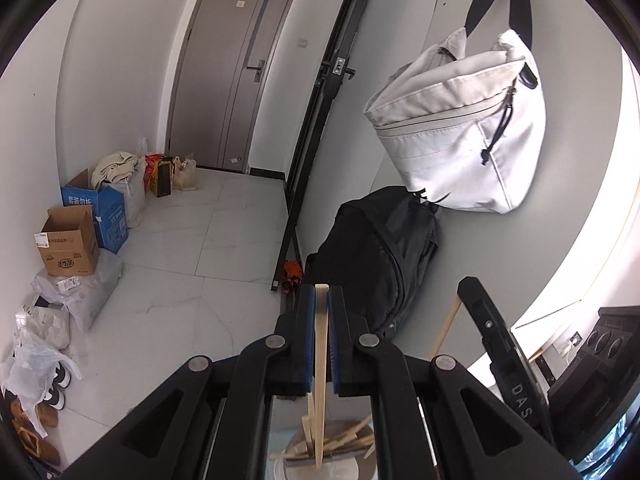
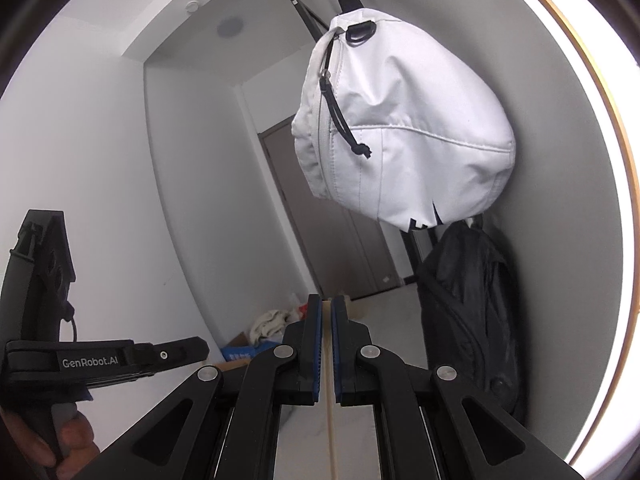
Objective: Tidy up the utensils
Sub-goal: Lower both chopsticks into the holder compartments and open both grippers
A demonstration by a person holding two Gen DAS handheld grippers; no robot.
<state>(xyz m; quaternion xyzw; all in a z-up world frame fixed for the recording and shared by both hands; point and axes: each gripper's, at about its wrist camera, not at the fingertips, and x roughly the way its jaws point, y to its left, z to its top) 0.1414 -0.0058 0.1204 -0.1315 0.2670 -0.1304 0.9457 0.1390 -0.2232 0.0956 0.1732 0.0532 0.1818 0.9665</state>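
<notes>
- Pale wood: a chopstick (image 1: 321, 360) stands upright between the blue pads of the left gripper (image 1: 321, 300), pinched there, its blunt top level with the fingertips and its thin end pointing down below the jaws.
- Under that thin end sits a round holder (image 1: 360, 466) at the bottom edge of the left view; more chopsticks (image 1: 344, 438) lean in it at mixed angles. Whether the held stick's tip touches the holder cannot be told.
- The right gripper (image 2: 327, 308) is pressed onto a second chopstick (image 2: 329, 412), which runs straight down between its pads and out of the bottom of the right view; only a thin edge shows.
- In the left view that second chopstick (image 1: 445, 326) appears slanted, just left of the right gripper's black finger (image 1: 486, 320).
- In the right view the left gripper's body, marked GenRobot.AI, lies at the lower left, with a hand (image 2: 68, 440) on its handle.
- Behind both: a white bag (image 1: 460, 136) hanging on the wall, a black backpack (image 1: 376, 256) on the floor below it, a grey door (image 1: 232, 68), and cardboard boxes (image 1: 70, 242) along the left wall.
</notes>
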